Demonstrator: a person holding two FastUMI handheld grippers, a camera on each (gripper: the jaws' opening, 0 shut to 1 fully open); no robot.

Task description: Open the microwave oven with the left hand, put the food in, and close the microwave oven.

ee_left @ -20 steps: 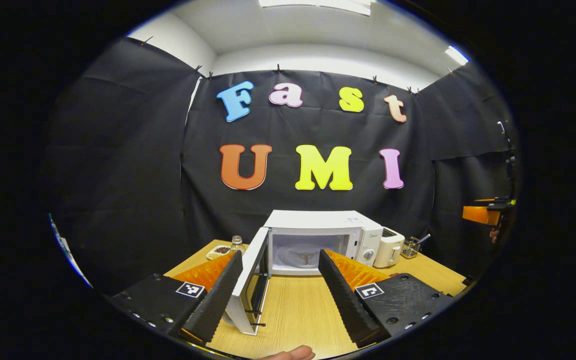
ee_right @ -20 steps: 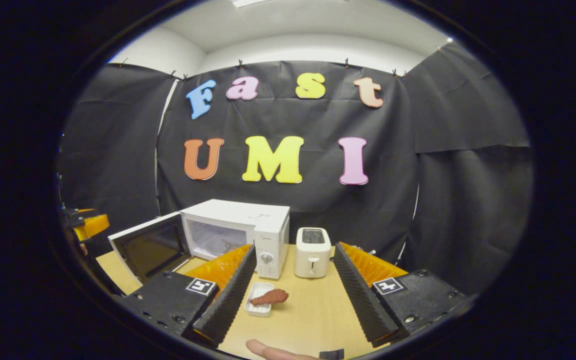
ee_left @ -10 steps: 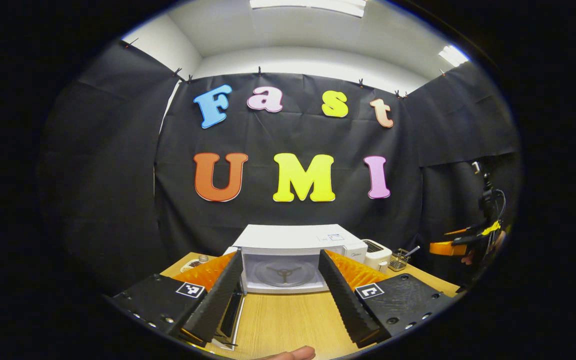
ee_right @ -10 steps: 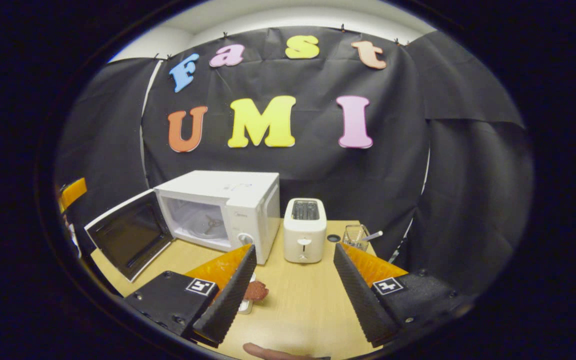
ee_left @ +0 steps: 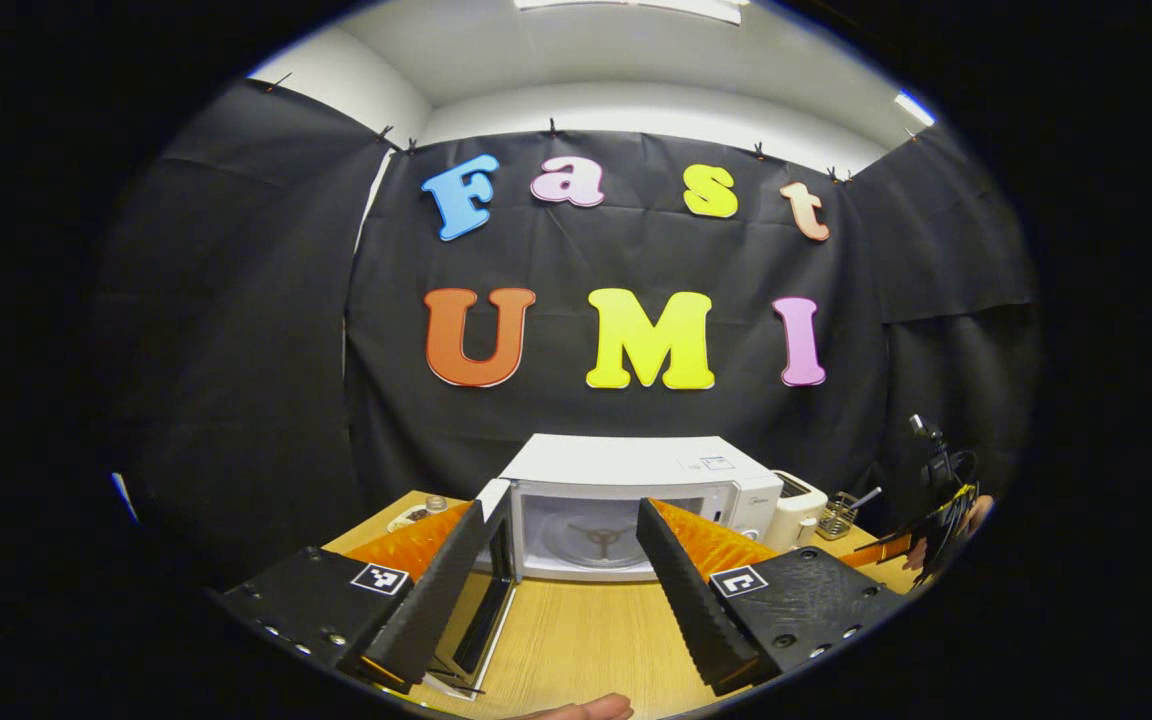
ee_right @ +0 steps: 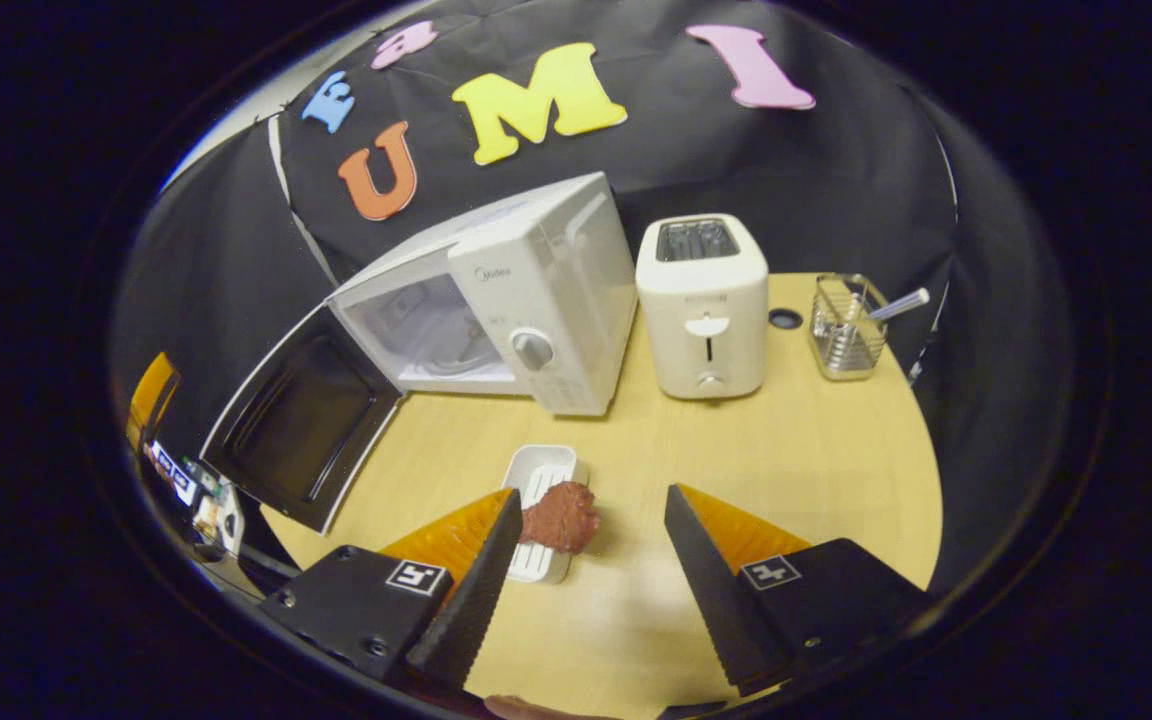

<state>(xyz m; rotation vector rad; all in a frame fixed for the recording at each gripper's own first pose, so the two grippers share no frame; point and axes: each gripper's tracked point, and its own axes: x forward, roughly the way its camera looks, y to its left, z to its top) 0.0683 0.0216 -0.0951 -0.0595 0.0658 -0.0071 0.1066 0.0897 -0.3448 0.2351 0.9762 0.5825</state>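
Note:
A white microwave (ee_right: 526, 290) stands on the wooden table (ee_right: 796, 450), its door (ee_right: 301, 430) swung wide open to the left and its cavity bare. In front of it a reddish-brown piece of food (ee_right: 559, 516) lies on a small white dish (ee_right: 539, 495). My right gripper (ee_right: 586, 570) hovers open just above the table, the food close by its left finger. In the left gripper view the microwave (ee_left: 636, 490) faces me with the open door (ee_left: 491, 590) edge-on. My left gripper (ee_left: 546, 590) is open and holds nothing, short of the oven.
A white toaster (ee_right: 702, 300) stands right of the microwave, with a wire holder (ee_right: 843, 325) and a spoon beyond it. A small dish and jar (ee_left: 421, 510) sit at the table's far left. The other gripper and a hand (ee_left: 936, 520) show at the right edge.
My right gripper has tipped downward and come closer over the food and dish. The left gripper view has swung slightly; the door stays open.

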